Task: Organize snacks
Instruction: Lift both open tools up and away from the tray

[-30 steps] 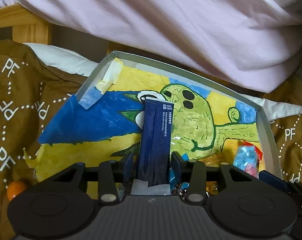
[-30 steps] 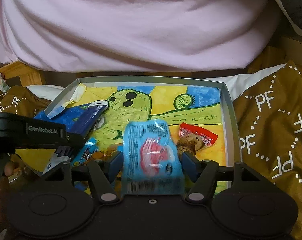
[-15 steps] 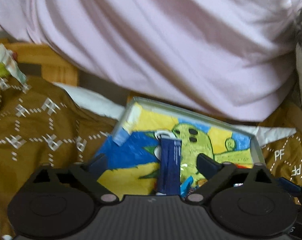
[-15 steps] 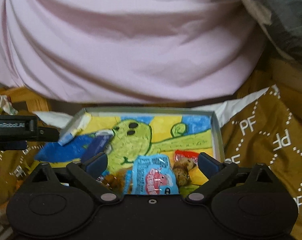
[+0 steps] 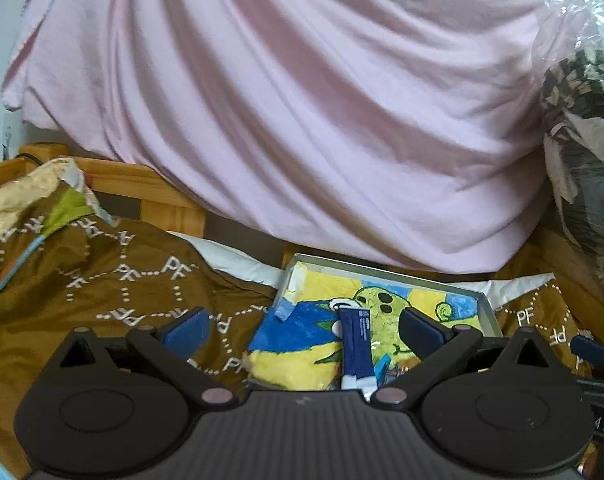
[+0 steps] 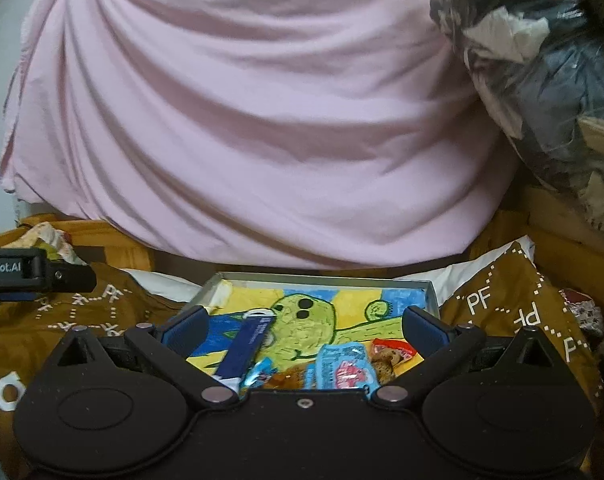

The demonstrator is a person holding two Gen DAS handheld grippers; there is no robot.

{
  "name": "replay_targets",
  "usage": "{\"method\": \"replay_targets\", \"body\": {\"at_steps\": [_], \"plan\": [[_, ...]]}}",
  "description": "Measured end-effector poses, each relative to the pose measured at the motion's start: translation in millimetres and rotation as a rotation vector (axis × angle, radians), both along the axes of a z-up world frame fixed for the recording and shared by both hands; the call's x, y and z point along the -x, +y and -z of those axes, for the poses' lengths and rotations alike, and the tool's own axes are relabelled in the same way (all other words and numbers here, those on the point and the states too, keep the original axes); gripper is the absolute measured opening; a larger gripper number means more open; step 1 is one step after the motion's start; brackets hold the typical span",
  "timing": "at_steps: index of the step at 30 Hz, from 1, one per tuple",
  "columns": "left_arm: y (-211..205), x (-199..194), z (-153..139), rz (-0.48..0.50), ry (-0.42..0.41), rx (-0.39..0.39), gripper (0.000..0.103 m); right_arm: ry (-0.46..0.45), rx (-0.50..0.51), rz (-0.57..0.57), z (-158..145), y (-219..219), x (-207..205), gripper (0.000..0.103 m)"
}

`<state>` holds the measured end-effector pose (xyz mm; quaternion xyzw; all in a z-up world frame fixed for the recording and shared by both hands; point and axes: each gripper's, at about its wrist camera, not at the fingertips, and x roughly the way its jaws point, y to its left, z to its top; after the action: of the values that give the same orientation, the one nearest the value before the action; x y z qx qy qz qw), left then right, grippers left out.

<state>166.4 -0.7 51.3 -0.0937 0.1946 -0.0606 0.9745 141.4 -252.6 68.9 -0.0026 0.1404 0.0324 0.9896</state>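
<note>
We've got both the left gripper and right gripper spread wide, holding nothing; the navy packet and light-blue snack lie in the tray

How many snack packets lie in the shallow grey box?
4 visible: dark blue stick packet left, small blue wrapper beside it, light blue packet centre, red-edged packet right. Others may hide behind the gripper body.

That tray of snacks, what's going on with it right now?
Both tongs are open and empty, held above the tray on the brown bedspread. The dark blue stick pack lies on the tray's cartoon drawing. The light blue snack packet lies beside a red-wrapped snack. Nothing is gripped at the moment.
</note>
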Motion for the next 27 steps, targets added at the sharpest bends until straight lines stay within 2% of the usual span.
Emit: {"method": "replay_targets", "body": {"at_steps": [12, 17, 23, 27], "plan": [[51, 78, 1, -0.036, 0.013, 0.052, 0.103, -0.035, 0.014, -0.059, -8, 30, 84, 0.102], [61, 100, 8, -0.057, 0.016, -0.003, 0.103, -0.019, 0.013, -0.082, -4, 42, 106, 0.102], [65, 116, 25, -0.100, 0.114, -0.120, 0.103, 0.050, 0.025, -0.128, 10, 60, 125, 0.102], [69, 118, 31, -0.099, 0.173, -0.129, 0.103, 0.104, 0.054, -0.164, 21, 73, 130, 0.102]]}}
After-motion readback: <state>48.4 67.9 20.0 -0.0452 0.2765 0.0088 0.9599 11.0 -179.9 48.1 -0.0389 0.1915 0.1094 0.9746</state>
